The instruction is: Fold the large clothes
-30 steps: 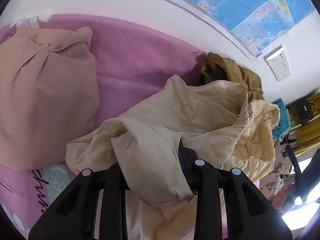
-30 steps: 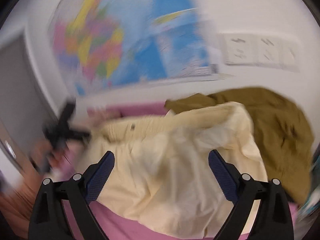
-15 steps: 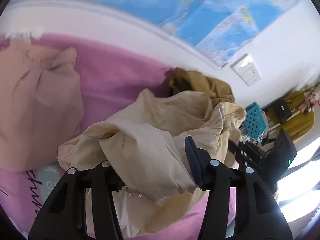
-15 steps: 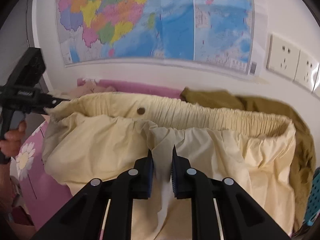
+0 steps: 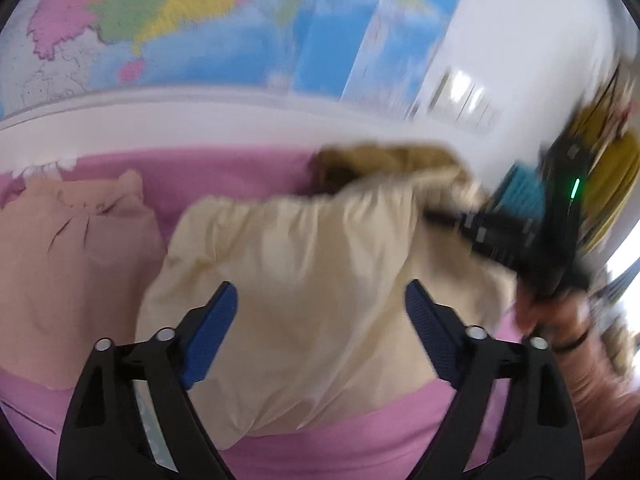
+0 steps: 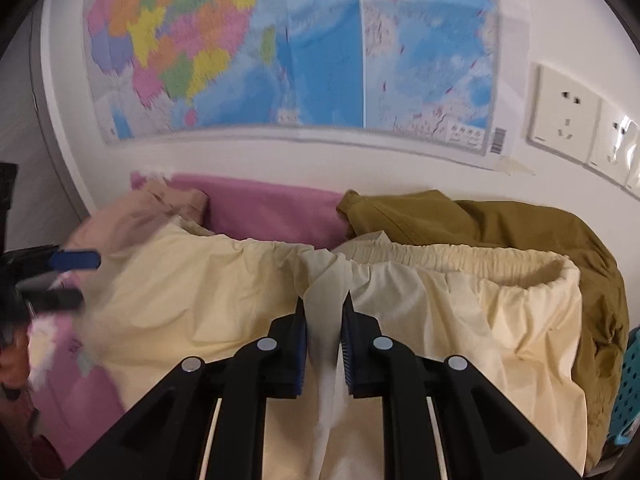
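Right now we hold the cream trousers (image 6: 420,320) with our right gripper (image 6: 324,320), whose blue-padded jaws are pressed together on a fold of the fabric just below the gathered elastic waistband, in the lower centre of the right wrist view. From that pinch the cloth spreads left and right across the pink bedsheet (image 6: 272,208), filling the middle of the frame. Behind it, at the right of the frame, an olive-brown garment (image 6: 520,224) lies bunched against the white wall, touching the cream waistband. A peach-pink garment (image 6: 140,212) lies at the middle left, its edge under or beside the cream cloth; we cannot tell which. A coloured wall map (image 6: 280,48) covers the upper part of the frame, with wall sockets (image 6: 564,116) at the upper right and a teal basket (image 6: 628,384) at the lower right edge.

In the blurred left wrist view, our left gripper (image 5: 320,320) has its jaws spread wide and nothing between the pads; the cream trousers (image 5: 312,272) lie beyond them in the frame's centre. The peach-pink garment (image 5: 72,264) sits at the left, and the right gripper (image 5: 520,236) appears as a dark smear at the middle right.
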Available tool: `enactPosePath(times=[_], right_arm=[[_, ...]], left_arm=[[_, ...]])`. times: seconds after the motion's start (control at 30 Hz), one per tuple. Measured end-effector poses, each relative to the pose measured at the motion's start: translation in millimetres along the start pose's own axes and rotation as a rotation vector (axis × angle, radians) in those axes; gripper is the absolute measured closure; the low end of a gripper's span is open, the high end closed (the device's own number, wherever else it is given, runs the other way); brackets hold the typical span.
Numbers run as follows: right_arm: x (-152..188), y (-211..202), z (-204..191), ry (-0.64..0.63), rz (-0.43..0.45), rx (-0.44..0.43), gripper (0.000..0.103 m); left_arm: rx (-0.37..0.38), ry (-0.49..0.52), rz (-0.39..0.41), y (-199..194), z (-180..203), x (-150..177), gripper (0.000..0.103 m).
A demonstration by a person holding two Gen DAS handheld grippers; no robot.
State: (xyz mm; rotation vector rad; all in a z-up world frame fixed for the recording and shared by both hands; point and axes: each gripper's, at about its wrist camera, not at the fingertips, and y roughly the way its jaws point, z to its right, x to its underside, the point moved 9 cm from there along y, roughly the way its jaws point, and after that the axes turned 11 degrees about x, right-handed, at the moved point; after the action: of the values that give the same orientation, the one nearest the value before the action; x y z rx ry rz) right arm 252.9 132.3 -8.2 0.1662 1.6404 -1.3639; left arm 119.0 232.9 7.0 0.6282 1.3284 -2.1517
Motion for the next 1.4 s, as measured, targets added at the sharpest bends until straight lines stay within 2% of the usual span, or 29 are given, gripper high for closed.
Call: enactPosePath(times=[0.07,0.13,0.27,0.33,0.4,0.47,0.53,0.57,0.6,0.67,0.7,0.77,1.07,1.23,1.27,1.37,1.4], right_arm=[[5,24,-2,0.002,-0.049,0.004,0.088],[9,37,-1,0.001,-0.052,0.02,0.086],[17,53,-3,-0.016,-0.067,0.04,0.081],[17,45,-2,-0.016,-0.06,0.032,0.071],[16,26,3,-0.014,-0.019,0.038,0.053],[15,5,8,-0.007,0.04,0.029,0.046],[16,-9,11,-0.005,0.067,0.029,0.047],[18,-11,10,-0.022,0.065,0.029,0.054],[19,-9,7,-0.047,0.053,0.034,0.069],[22,6,4,-0.092,0.01,0.062,0.084],[24,14,3,-0.099,-0.011,0.058,0.087],[26,33,7,-0.063,-0.054,0.042,0.087],[39,70,19,0.014,-0.106,0.016,0.084],[41,66,18,-0.011,-0.123,-0.002,0.08],[41,62,18,-0.013,-0.125,-0.002,0.077],[35,39,22,0.028,-0.08,-0.007,0.057],[31,27,22,0.026,-0.04,-0.003,0.057]], left_arm=[[-0.012,-0.01,-0.061,19,-10,15,0.032],[-0.026,-0.053,-0.096,35,-24,26,0.035],[-0.052,-0.097,-0.098,48,-43,32,0.036],[-0.067,-0.104,-0.099,52,-48,33,0.036],[-0.085,-0.104,-0.104,56,-50,34,0.036],[-0.097,-0.107,-0.106,61,-53,33,0.036],[-0.105,-0.111,-0.112,64,-54,36,0.035],[-0.11,-0.113,-0.113,66,-56,36,0.035],[-0.116,-0.113,-0.113,70,-54,34,0.035],[-0.128,-0.113,-0.115,71,-55,34,0.034],[-0.134,-0.112,-0.115,72,-55,34,0.034],[-0.144,-0.115,-0.112,74,-55,32,0.034],[-0.175,-0.101,-0.083,75,-54,30,0.036],[-0.172,-0.102,-0.081,78,-56,28,0.033],[-0.171,-0.103,-0.08,77,-56,28,0.033],[-0.172,-0.101,-0.079,79,-57,29,0.032],[-0.173,-0.098,-0.081,79,-58,29,0.031]])
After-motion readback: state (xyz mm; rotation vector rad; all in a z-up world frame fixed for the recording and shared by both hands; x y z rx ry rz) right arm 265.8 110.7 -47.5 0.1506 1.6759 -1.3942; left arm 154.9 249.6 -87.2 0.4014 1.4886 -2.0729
